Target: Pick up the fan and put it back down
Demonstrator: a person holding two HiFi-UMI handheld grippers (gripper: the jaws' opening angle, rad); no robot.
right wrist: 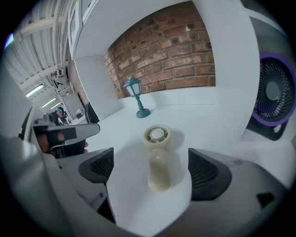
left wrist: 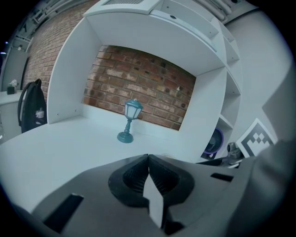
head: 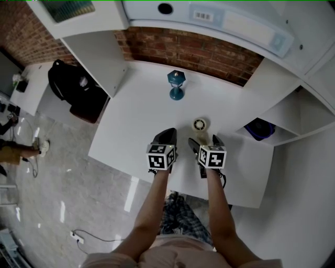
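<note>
Cream fan (right wrist: 157, 155) flat on desk (head: 136, 120), near side of lamp (right wrist: 137, 98); right gripper (right wrist: 151, 170) released, jaws straddling it; left gripper (left wrist: 148, 162) clenched, empty.

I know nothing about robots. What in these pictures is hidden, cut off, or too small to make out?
- Purple fan: in the right gripper view the picture's right edge cuts it off. In the head view it is only a dark shape in shadow.
- Label: in the head view its print is too small to read.
- Cream fan: its underside lies against the desk in every view.
</note>
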